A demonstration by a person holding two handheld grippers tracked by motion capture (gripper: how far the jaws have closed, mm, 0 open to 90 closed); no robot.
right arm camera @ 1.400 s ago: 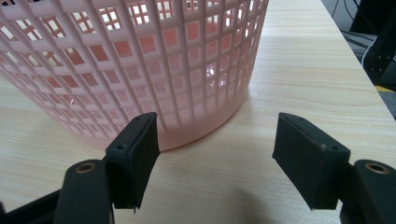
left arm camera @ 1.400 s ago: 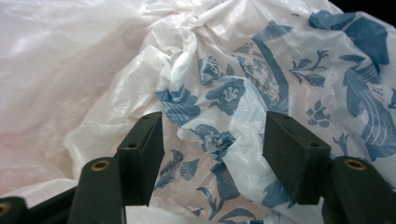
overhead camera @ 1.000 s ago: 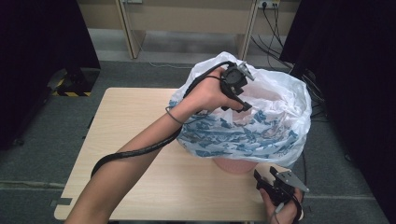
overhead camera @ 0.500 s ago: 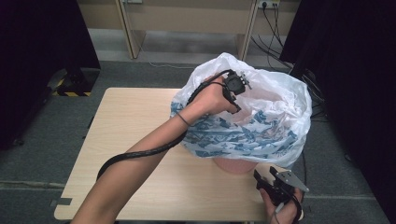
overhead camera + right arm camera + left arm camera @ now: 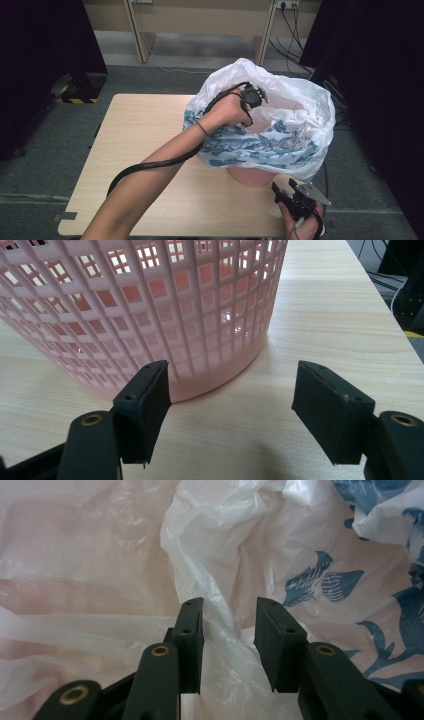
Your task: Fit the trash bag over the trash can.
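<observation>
Bag (image 5: pixel 270 135) lines a pink basket (image 5: pixel 252 176) at the right side of the table (image 5: pixel 145 130), its white film with blue print draped over the rim and hanging down the outside. The left gripper (image 5: pixel 251 96) is down in the bag's mouth near the far rim, the forearm reaching across from the near left. In the left gripper view, a raised fold of film (image 5: pixel 220 615) stands straight ahead of the left gripper (image 5: pixel 229 630) and runs in between its jaws, which stand part open on either side of it; whether the pads already touch the film cannot be told, and they have not pinched it. The fold runs roughly along the line of the jaws, up and away from them, so closing would seem to catch it across its thin side. The left hand is clearly the nearer one to the bag's inside.

The right gripper (image 5: pixel 295 197) hovers low at the near right corner of the table, just beside the basket's foot. In the right gripper view its jaws are wide apart with nothing between them, the right gripper (image 5: pixel 235 405) facing the lattice wall of the basket (image 5: pixel 150 305) over bare tabletop.

Against the frame a second ago, the left gripper has moved a little toward the far left rim of the bag, while the right gripper sits where it was.
</observation>
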